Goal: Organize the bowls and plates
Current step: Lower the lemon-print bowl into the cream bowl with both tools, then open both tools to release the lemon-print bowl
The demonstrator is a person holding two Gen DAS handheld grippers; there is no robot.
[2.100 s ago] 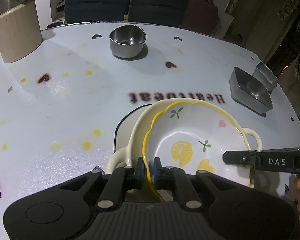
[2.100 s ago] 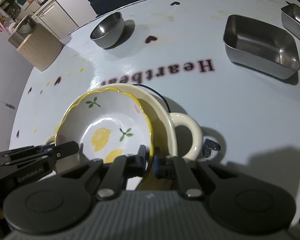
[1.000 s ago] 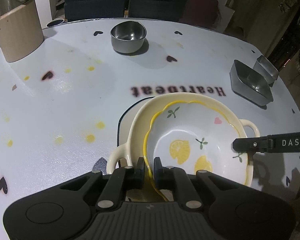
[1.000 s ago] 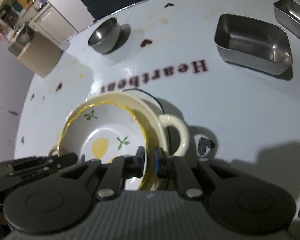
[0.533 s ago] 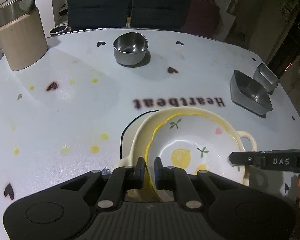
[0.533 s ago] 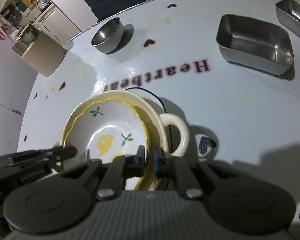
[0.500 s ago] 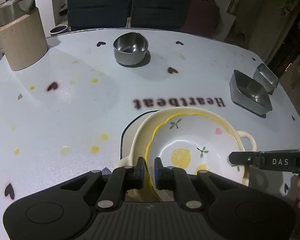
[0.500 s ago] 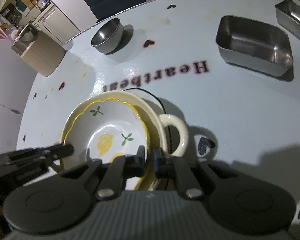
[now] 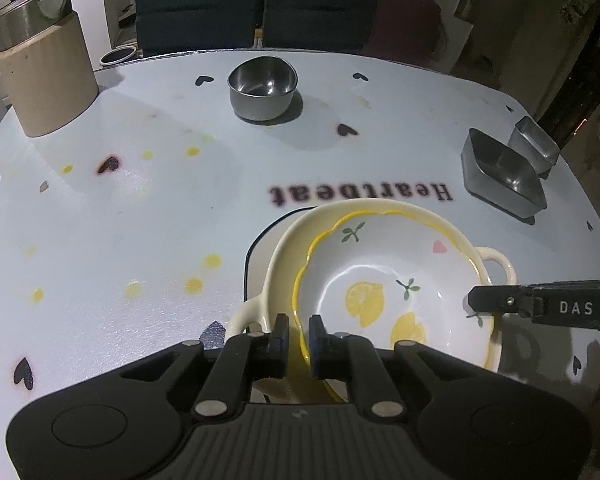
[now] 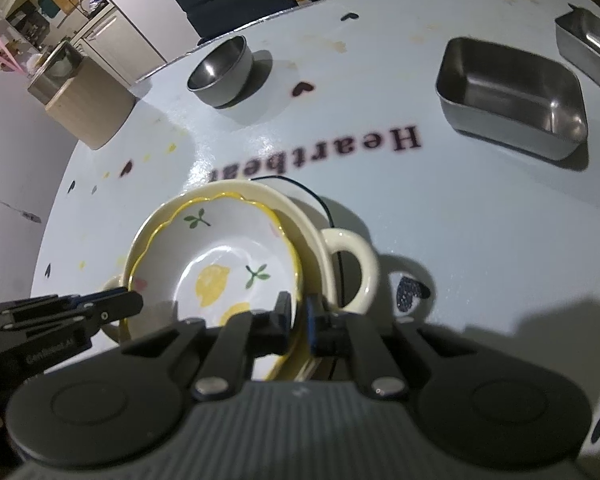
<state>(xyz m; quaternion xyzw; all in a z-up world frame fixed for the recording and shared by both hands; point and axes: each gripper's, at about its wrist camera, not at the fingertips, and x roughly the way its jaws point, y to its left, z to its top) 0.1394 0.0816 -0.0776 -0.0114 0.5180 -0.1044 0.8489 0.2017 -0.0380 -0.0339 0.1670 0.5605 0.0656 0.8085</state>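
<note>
**Yellow-rimmed lemon bowl pinched from both sides, sitting in the cream dish**

Yellow scalloped trim is running between both pairs of my fingers. I am gripping the lemon bowl [image 9: 384,280] with the left gripper [image 9: 299,334], its jaws clenched on the near rim, one finger inside the bowl and one outside. I am doing the same with the right gripper [image 10: 298,314] on the opposite rim, jaws closed on that thin edge. In the left wrist view the right gripper's black fingers are reaching in from the right, over the far rim.

The lemon bowl is sitting nested inside the cream handled dish [image 9: 284,248], shifted toward one side so a crescent of the cream interior is showing. Under the dish I am seeing a white plate with a dark rim [image 9: 260,248], its edge peeking out toward the printed word "Heartbeat". Whether the bowl is resting on the dish or lifted just clear of it, I cannot tell.

Across the white table [image 9: 140,220], a round steel bowl [image 9: 262,86] is standing well apart at the far side. A rectangular steel tray [image 10: 512,96] is lying beyond the lettering, with a smaller steel tray [image 10: 590,46] just beside it. A beige canister [image 9: 44,64] with a metal top is standing at the far left corner.
</note>
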